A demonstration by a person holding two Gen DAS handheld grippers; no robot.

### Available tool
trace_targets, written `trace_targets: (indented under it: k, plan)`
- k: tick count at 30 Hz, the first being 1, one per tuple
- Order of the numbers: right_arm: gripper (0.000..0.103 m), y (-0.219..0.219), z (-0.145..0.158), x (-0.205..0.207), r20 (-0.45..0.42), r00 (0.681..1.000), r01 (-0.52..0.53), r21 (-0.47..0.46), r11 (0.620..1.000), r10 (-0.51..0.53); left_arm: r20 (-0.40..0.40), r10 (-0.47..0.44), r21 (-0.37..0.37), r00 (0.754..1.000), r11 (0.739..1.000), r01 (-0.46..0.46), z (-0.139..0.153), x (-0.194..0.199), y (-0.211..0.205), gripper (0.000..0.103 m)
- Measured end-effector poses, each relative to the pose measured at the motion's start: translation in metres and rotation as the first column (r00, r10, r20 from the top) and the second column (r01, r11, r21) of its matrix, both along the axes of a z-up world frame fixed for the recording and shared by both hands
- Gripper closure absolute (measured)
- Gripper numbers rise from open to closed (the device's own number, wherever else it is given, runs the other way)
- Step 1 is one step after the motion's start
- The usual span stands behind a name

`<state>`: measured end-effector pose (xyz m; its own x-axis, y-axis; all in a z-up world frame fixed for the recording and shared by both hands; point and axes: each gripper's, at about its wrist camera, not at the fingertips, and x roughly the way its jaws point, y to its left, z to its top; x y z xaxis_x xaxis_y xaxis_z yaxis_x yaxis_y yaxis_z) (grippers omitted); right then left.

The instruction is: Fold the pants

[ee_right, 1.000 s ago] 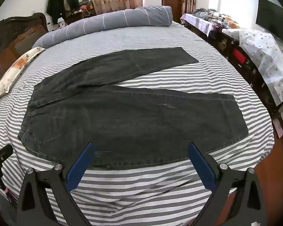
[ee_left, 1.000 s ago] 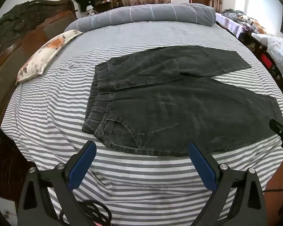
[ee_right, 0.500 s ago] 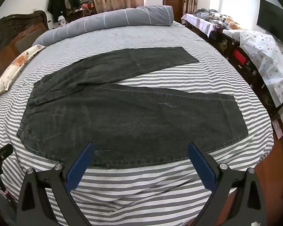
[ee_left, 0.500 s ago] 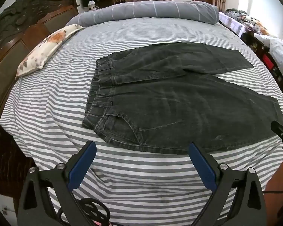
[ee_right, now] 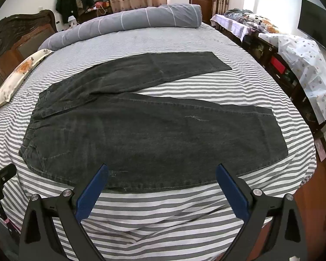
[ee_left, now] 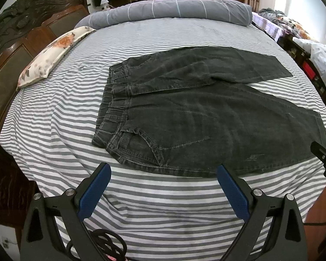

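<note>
Dark grey jeans lie flat on the striped bed, waistband to the left, both legs spread out to the right in a V. They also show in the right wrist view. My left gripper is open and empty, hovering above the near edge of the jeans by the waist and pocket. My right gripper is open and empty, above the near edge of the near leg. Neither touches the cloth.
The grey-and-white striped bed sheet covers the bed. A floral pillow and a rolled grey duvet lie at the far side. A wooden headboard stands left. Cluttered tables stand right.
Both grippers have drawn back and up a little, so the jeans sit slightly farther and higher in both views. The jeans have not moved. Both grippers stay open.
</note>
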<state>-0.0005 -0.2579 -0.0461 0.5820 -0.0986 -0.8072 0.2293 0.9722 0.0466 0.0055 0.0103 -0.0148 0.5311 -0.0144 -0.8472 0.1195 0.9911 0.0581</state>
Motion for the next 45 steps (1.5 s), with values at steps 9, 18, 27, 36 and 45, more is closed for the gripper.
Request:
trace_targets:
  k: [9, 18, 27, 36, 45]
  plan:
    - [0.005, 0.0038, -0.0033, 0.0019, -0.013, 1.0, -0.009, -0.002, 1.0, 0.009, -0.011, 0.003, 0.002, 1.0, 1.0, -0.003, -0.0013, 0.0019, 0.001, 0.005]
    - [0.005, 0.0056, -0.0039, 0.0017, -0.007, 1.0, -0.01, -0.006, 1.0, 0.01, -0.01, 0.006, 0.006, 1.0, 1.0, -0.006, -0.002, 0.0032, 0.0006, 0.005]
    - [0.005, 0.0071, -0.0016, 0.0014, 0.003, 1.0, -0.013, -0.005, 1.0, 0.013, -0.008, 0.007, 0.006, 1.0, 1.0, -0.007, -0.0025, 0.0039, 0.0018, 0.005]
    - [0.005, 0.0072, -0.0014, 0.0014, 0.003, 1.0, -0.012, -0.008, 1.0, 0.012, -0.002, 0.013, 0.008, 1.0, 1.0, -0.013, -0.0023, 0.0045, 0.003, 0.005]
    - [0.005, 0.0081, 0.0001, 0.0023, 0.008, 1.0, -0.013, -0.008, 1.0, 0.013, -0.002, 0.012, 0.009, 1.0, 1.0, -0.012, -0.0026, 0.0039, 0.0025, 0.005]
